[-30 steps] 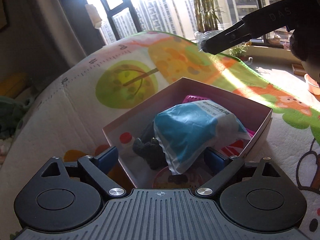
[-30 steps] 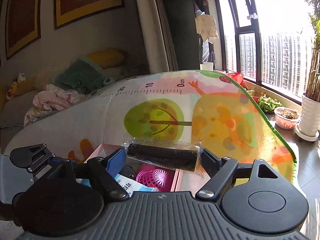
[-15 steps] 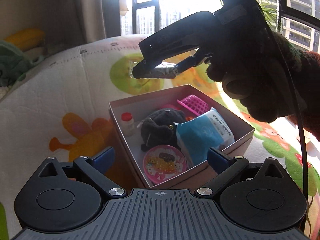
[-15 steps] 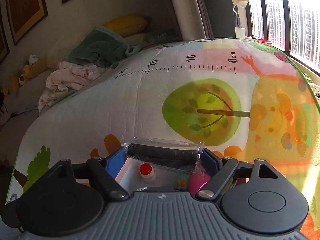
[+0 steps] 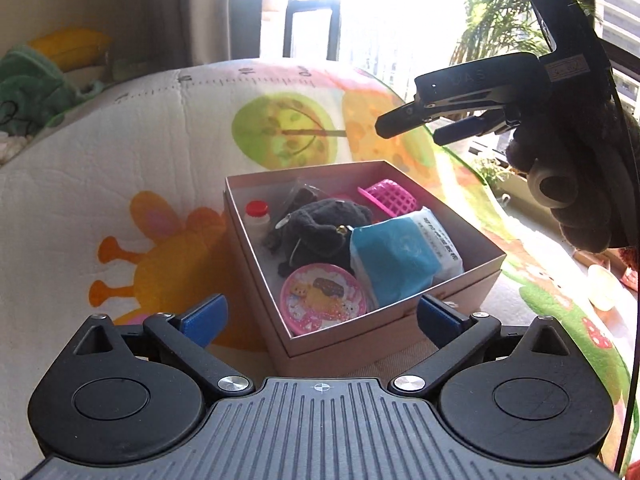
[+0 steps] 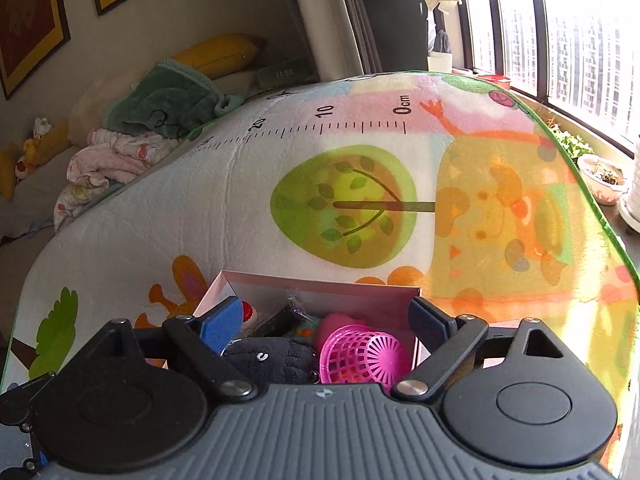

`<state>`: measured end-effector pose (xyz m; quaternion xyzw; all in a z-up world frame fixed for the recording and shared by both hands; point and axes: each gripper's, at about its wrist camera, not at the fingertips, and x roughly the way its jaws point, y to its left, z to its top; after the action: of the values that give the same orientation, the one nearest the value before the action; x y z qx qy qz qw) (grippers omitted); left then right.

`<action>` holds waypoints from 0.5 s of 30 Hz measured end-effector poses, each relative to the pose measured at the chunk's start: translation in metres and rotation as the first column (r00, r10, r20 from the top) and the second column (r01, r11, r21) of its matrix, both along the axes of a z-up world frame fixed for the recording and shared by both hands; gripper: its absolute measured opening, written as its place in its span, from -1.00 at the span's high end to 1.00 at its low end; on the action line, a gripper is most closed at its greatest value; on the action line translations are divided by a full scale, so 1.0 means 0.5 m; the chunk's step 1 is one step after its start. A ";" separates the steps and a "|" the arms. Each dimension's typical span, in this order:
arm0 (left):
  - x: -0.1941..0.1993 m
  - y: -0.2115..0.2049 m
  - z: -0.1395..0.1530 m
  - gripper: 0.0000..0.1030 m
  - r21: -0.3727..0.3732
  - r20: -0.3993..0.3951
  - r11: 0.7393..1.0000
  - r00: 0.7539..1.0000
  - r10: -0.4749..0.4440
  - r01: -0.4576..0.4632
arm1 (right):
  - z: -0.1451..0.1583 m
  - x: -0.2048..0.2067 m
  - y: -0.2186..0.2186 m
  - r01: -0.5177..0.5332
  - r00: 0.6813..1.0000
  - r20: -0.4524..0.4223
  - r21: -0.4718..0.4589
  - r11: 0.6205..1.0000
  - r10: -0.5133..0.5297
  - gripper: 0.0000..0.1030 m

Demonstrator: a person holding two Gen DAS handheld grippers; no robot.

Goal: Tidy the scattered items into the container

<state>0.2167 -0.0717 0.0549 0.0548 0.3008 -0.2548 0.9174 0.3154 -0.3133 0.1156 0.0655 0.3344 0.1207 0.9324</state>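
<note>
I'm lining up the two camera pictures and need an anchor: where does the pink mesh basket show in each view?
Left wrist view: the pink mesh basket lies on its side in the far right part of the box, behind the blue packet.
Right wrist view: it sits low and centre, just above the tool's body.
Shared landmark: the green tree printed on the mat beyond the box.

One box (image 5: pixel 472 280) holds six things: one red-capped bottle (image 5: pixel 256 216), one dark plush toy (image 5: pixel 320 228), one pink basket (image 5: pixel 388 196), one blue packet (image 5: pixel 400 256), one round pink tin (image 5: pixel 322 300), one clear-wrapped dark roll (image 5: pixel 302 196).
</note>
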 end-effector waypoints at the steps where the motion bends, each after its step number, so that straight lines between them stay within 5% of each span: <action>1: -0.005 -0.002 0.001 -1.00 0.003 0.006 1.000 1.000 0.000 0.000 | -0.002 -0.011 -0.013 0.018 1.000 0.009 -0.001 1.000 -0.018 -0.75; 4: -0.026 -0.007 0.002 -1.00 0.011 0.038 1.000 0.999 0.027 -0.028 | -0.012 -0.051 -0.040 0.066 0.997 0.033 -0.006 0.998 -0.066 -0.75; 7: -0.049 -0.006 -0.009 -1.00 -0.001 0.069 0.995 0.992 0.101 -0.102 | -0.024 -0.117 -0.055 0.092 0.992 0.082 0.018 0.996 -0.094 -0.99; 15: -0.098 0.000 -0.065 -1.00 -0.018 0.020 0.951 0.950 0.310 -0.310 | -0.088 -0.286 -0.023 0.138 0.980 0.144 0.000 0.990 -0.136 -1.00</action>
<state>0.1679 -0.0714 0.0224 0.0033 0.2933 -0.1090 0.9498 0.1725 -0.3248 0.0716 0.0749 0.2619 0.0589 0.9604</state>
